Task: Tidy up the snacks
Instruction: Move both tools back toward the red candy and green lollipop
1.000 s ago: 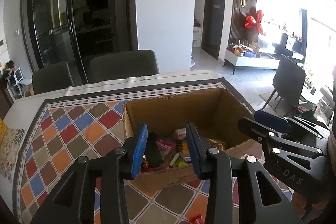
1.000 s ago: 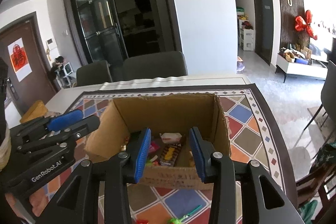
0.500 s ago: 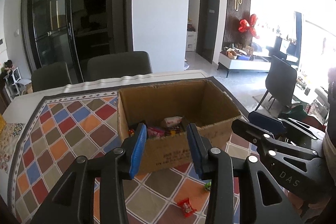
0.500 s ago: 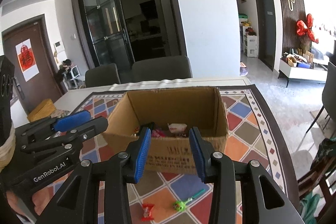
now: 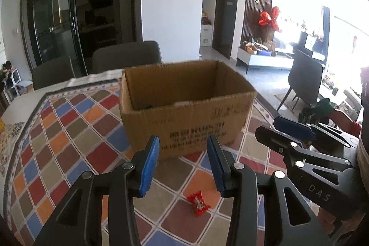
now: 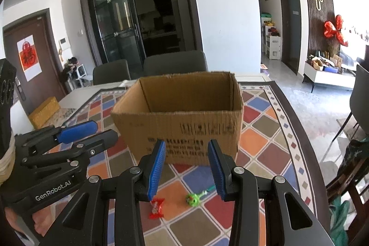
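snacks still loose on the table: a red wrapped candy point(image 5: 198, 203) lies on the tablecloth just in front of the cardboard box point(image 5: 184, 107), and the right wrist view shows a green lollipop-like sweet point(image 6: 193, 198) beside it, close but apart. both sit between the grippers and the box's near wall, so they look like the next things to sort into the box. box is open-topped corrugated card, brown, rough torn top edge, dark print on the front face, upright near the table middle; its contents are hidden from this low angle apart from a sliver at the rim. left gripper point(image 5: 182, 165) hangs over the cloth with jaws partly apart and nothing between them; its jaws have just been opening a bit, likely readying for the candy just below and ahead. right gripper point(image 6: 188, 167) is alongside, jaws narrow-to-medium apart, also empty, lined up roughly over the red candy and green sweet. both have black rigid plastic arms with blue ribbed pads. tablecloth point(image 5: 69, 130) is flat, printed in coloured diamonds with a dark border. candy wrapper looks crinkly, thin and small, so a low pinch at the cloth is needed. grey chairs point(image 6: 175, 63) stand behind the table.
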